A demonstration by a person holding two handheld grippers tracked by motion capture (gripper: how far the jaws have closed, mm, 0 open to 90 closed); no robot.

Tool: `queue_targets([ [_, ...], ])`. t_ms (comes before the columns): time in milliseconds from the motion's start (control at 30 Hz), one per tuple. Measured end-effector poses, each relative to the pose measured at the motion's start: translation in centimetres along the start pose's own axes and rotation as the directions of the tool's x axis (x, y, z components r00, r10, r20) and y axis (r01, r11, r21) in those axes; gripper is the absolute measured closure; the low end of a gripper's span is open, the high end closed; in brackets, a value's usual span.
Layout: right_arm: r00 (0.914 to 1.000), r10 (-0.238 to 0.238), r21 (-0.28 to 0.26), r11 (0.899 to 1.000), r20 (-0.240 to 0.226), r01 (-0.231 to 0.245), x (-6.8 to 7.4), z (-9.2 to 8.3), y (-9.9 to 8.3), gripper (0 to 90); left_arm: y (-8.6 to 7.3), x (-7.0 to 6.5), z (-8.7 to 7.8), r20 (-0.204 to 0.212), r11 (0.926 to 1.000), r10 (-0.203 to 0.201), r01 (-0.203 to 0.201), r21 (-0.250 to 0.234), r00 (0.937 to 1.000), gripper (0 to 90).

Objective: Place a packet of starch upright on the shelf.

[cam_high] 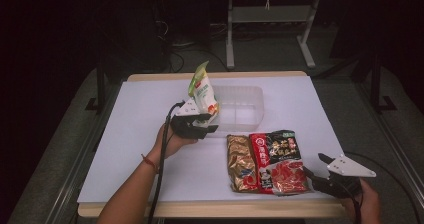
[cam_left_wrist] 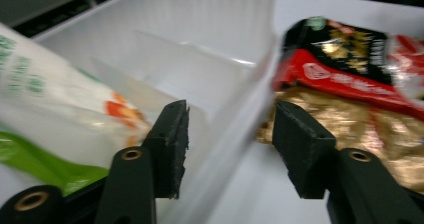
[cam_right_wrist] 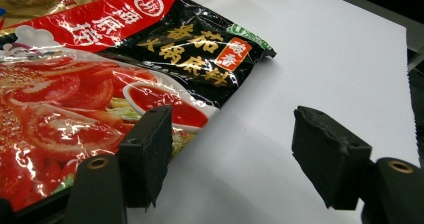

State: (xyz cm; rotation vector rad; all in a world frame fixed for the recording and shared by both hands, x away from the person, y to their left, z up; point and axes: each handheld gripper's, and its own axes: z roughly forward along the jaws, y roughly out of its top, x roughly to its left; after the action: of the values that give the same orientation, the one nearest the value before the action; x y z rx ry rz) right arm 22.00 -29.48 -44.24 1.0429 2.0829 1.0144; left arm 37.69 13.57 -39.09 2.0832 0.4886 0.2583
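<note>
Two grippers work at the table (cam_high: 150, 114). At the left, the left gripper (cam_high: 214, 122) stands beside the near wall of the clear bin (cam_high: 255, 96), with its jaws apart and nothing between the pads. The white-green pouch (cam_high: 202, 91) stands tilted in the left part of the bin and leans over its near left corner, just beside this gripper. I judge the pouch as soft and light, its film slippery; the flat sealed top seems the best place to pinch it, because the full belly would give way and slide.

More to the right, the gold packet (cam_high: 240, 163) and the red-black packet (cam_high: 277, 159) lie flat on the table, touching each other. They look thin and glossy, so an edge or corner is better to take.

At the far right, the right gripper (cam_high: 311, 166) rests low with jaws apart, one jaw at the corner of the red-black packet, not clamped.
</note>
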Motion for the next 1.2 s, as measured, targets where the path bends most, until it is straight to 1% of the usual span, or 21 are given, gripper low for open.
queue_targets([
  [100,1.0,-0.005,0.005,1.0,-0.007,0.005,0.1,0.3,0.1,31.9,-0.1,-0.8,0.3,0.027,0.9996,-0.023,0.023,0.016,0.9994,37.5],
  [200,0.9999,-0.007,0.005,1.0,-0.009,0.007,0.1,0.4,0.2,31.9,-0.5,-1.3,1.5,0.056,0.9953,-0.087,0.085,0.047,0.9946,35.4],
  [267,0.9999,-0.011,0.007,1.0,-0.009,0.011,0.1,0.6,0.3,31.9,-0.9,-1.9,2.5,0.048,0.9921,-0.097,0.093,0.085,0.9941,32.9],
  [333,0.9998,-0.013,0.008,1.0,-0.013,0.013,0.1,0.7,0.4,31.9,-1.4,-2.3,3.3,0.08,0.9886,-0.118,0.11,0.103,0.9898,31.9],
  [400,0.9997,-0.019,0.01,1.0,-0.014,0.019,0.2,0.7,0.3,31.9,-1.8,-2.5,4.3,0.085,0.9853,-0.132,0.121,0.121,0.9876,31.3],
  [467,0.9998,-0.018,0.009,1.0,-0.01,0.018,0.2,0.6,0.3,31.9,-2.0,-2.3,5.0,0.107,0.979,-0.179,0.167,0.117,0.978,28.8],
  [500,0.9998,-0.018,0.009,1.0,-0.008,0.018,0.2,0.6,0.3,31.9,-2.0,-2.1,5.3,0.106,0.9774,-0.189,0.177,0.116,0.9763,28.9],
  [600,0.9999,-0.016,0.01,1.0,-0.006,0.016,0.2,0.4,0.2,31.9,-2.0,-1.6,6.2,0.118,0.9687,-0.233,0.22,0.115,0.9653,28.8],
  [633,0.9999,-0.017,0.01,1.0,-0.004,0.017,0.3,0.4,0.1,31.9,-2.0,-1.5,6.5,0.1,0.9681,-0.232,0.22,0.121,0.9676,28.8],
  [700,0.9999,-0.011,0.008,1.0,-0.004,0.011,0.2,0.3,0.1,31.9,-2.3,-1.3,7.3,0.083,0.9551,-0.272,0.258,0.146,0.9588,28.8],
  [767,0.9999,-0.01,0.007,1.0,-0.006,0.01,0.3,0.2,0.1,31.9,-2.5,-1.2,7.7,0.07,0.9493,-0.285,0.271,0.16,0.9561,27.9],
  [833,0.9999,-0.01,0.009,1.0,-0.009,0.01,0.3,0.2,0.1,31.9,-2.5,-1.0,8.0,0.071,0.9405,-0.318,0.305,0.15,0.9455,24.3],
  [900,0.9999,-0.012,0.006,1.0,-0.012,0.012,0.4,0.3,0.1,31.9,-2.4,-1.0,8.2,0.076,0.9373,-0.328,0.315,0.149,0.9415,24.8],
  [933,0.9998,-0.012,0.011,1.0,-0.016,0.012,0.4,0.4,0.1,31.9,-2.4,-1.0,8.4,0.095,0.9366,-0.334,0.319,0.145,0.9379,25.0],
  [967,0.9998,-0.012,0.01,1.0,-0.016,0.012,0.4,0.5,0.2,31.9,-2.4,-1.1,8.7,0.119,0.9319,-0.352,0.335,0.138,0.9284,24.9],
  [1000,0.9998,-0.012,0.01,1.0,-0.016,0.012,0.4,0.5,0.2,31.9,-2.4,-1.1,8.7,0.119,0.9319,-0.352,0.335,0.138,0.9284,24.7],
  [1033,0.9998,-0.011,0.011,1.0,-0.016,0.011,0.4,0.5,0.2,31.9,-2.4,-1.2,8.9,0.147,0.9316,-0.355,0.336,0.138,0.9232,24.7],
  [1067,0.9998,-0.013,0.011,1.0,-0.016,0.013,0.4,0.5,0.2,31.9,-2.2,-1.5,9.2,0.158,0.9377,-0.338,0.317,0.141,0.9279,25.0],
  [1100,0.9997,-0.016,0.008,1.0,-0.018,0.016,0.5,0.4,0.2,31.9,-2.1,-1.7,9.3,0.153,0.9404,-0.329,0.309,0.142,0.9316,25.0],
  [1167,0.9997,-0.016,0.007,1.0,-0.021,0.016,0.5,0.5,0.2,31.9,-1.9,-2.1,9.7,0.169,0.9404,-0.329,0.306,0.147,0.9289,25.0],
  [1200,0.9997,-0.014,0.008,1.0,-0.022,0.015,0.4,0.5,0.2,31.9,-1.8,-2.2,9.9,0.175,0.9426,-0.323,0.299,0.148,0.9302,24.5],
])
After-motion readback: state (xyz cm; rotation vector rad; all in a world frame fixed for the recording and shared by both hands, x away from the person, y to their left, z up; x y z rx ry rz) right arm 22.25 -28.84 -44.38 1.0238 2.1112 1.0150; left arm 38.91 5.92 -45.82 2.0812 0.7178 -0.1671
